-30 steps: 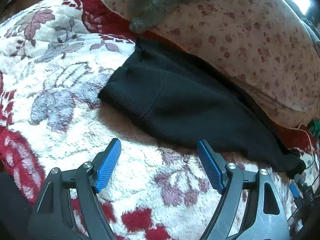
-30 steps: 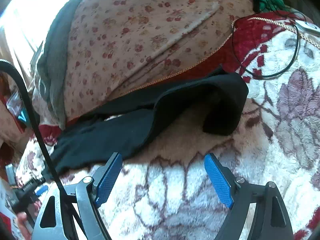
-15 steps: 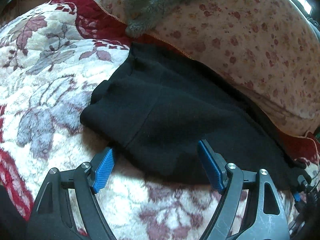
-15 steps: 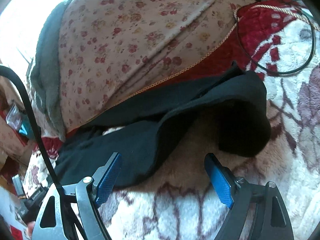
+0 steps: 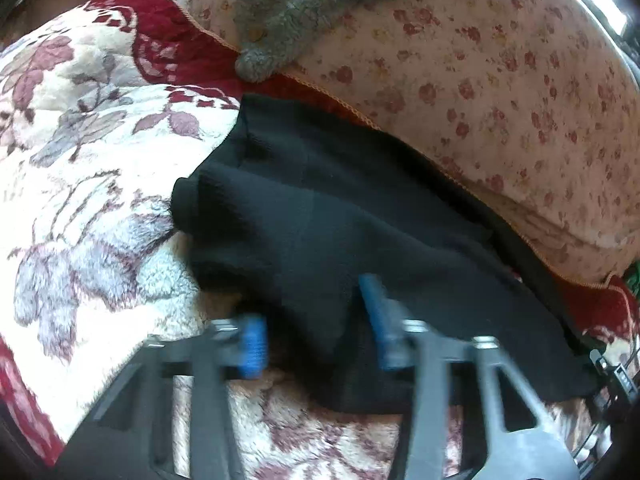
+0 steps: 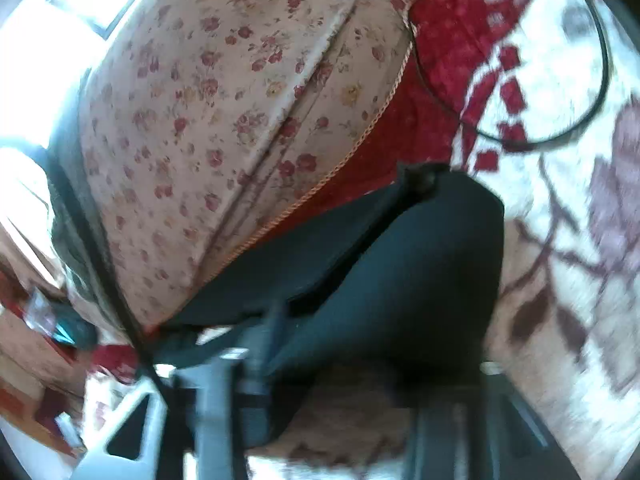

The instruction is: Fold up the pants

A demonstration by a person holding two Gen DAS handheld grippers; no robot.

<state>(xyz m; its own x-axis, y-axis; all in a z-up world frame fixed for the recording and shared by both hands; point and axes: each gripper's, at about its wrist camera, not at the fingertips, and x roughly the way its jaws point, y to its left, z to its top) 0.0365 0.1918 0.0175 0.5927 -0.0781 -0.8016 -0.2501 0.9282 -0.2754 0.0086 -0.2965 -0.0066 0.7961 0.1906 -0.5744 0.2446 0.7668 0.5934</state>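
Black pants (image 5: pixel 340 208) lie stretched along the edge of a flowered quilt on a fleece blanket. In the left wrist view my left gripper (image 5: pixel 314 332) is blurred, its jaws closing, and the blue pads (image 5: pixel 252 344) pinch a raised fold at the near hem of the pants. In the right wrist view the pants (image 6: pixel 400 272) drape over my right gripper (image 6: pixel 352 392). Its jaws are closing with the cloth's edge between them. The dark fabric and blur hide its pads, and only a grey finger (image 6: pixel 224 392) shows.
The red and white floral fleece blanket (image 5: pixel 80 200) covers the bed. A bulky pink flowered quilt (image 5: pixel 480 80) rises behind the pants, with a grey fleece garment (image 5: pixel 300 8) on top. A black cable loop (image 6: pixel 592 112) lies on the blanket at the right.
Both grippers have slid forward onto the pants' near edge and their jaws have narrowed from wide open. The cloth now bunches up between the left pads and over the right fingers.
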